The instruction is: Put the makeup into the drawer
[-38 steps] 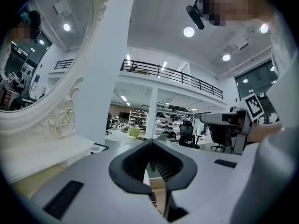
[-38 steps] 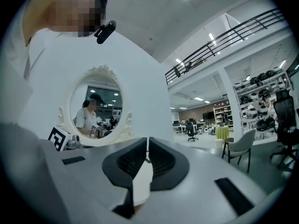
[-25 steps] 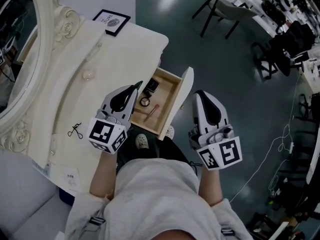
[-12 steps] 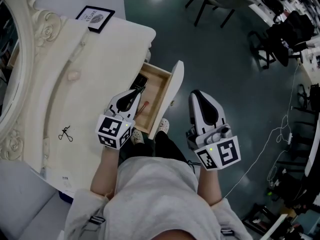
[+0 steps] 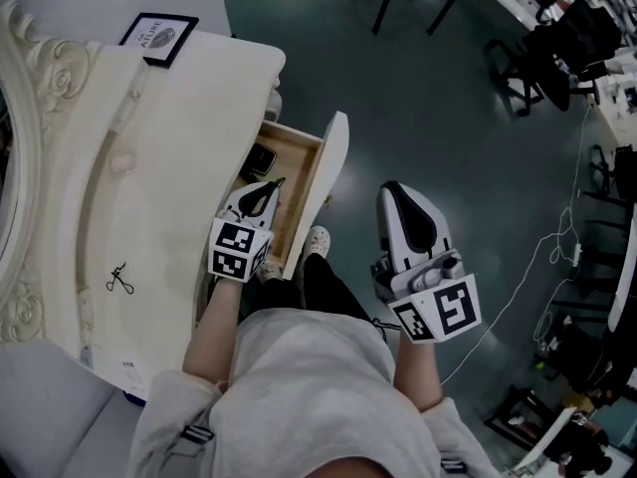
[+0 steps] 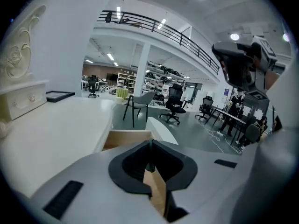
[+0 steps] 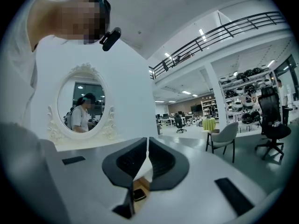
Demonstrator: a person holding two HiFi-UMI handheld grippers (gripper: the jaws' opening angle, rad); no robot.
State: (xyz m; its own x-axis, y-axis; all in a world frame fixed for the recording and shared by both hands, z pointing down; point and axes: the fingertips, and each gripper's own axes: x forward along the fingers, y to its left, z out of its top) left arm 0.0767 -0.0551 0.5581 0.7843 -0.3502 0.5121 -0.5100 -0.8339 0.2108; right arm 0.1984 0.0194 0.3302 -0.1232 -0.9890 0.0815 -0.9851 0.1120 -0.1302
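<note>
The left tongs, pressed together and empty, hang over the open drawer; the right tongs, also pressed together, hover beside it.

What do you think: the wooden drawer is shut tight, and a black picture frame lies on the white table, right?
Not quite. The drawer is pulled open, not shut tight; the head view shows its wooden inside sticking out from the table's edge. The black picture frame does lie on the white table.
</note>
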